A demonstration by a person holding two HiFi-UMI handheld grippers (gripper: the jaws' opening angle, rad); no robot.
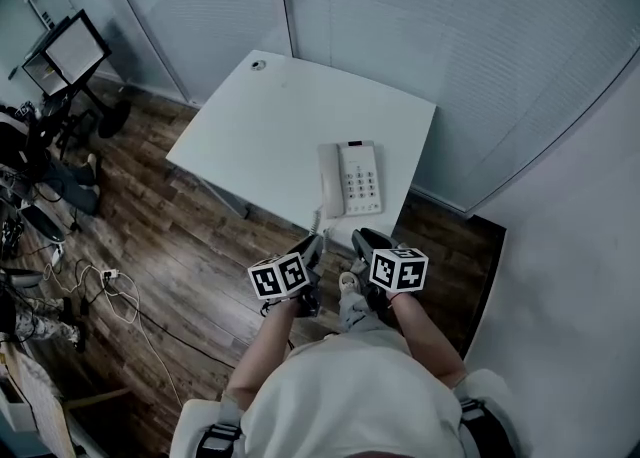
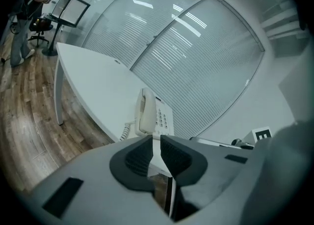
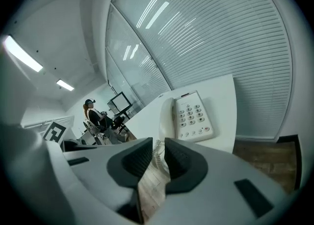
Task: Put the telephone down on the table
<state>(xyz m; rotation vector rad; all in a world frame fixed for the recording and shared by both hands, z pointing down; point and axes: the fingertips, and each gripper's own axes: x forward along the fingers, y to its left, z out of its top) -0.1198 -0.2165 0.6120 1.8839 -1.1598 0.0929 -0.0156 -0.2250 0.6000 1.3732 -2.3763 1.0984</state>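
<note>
Just off the table's [image 1: 260,126] near edge, we are holding both grippers empty.
Our left gripper [image 1: 314,244] is showing jaws closed on nothing, our right gripper [image 1: 362,239] a narrow empty gap; just beyond, the telephone [image 1: 351,179] is lying flat on the tabletop, handset cradled.
</note>
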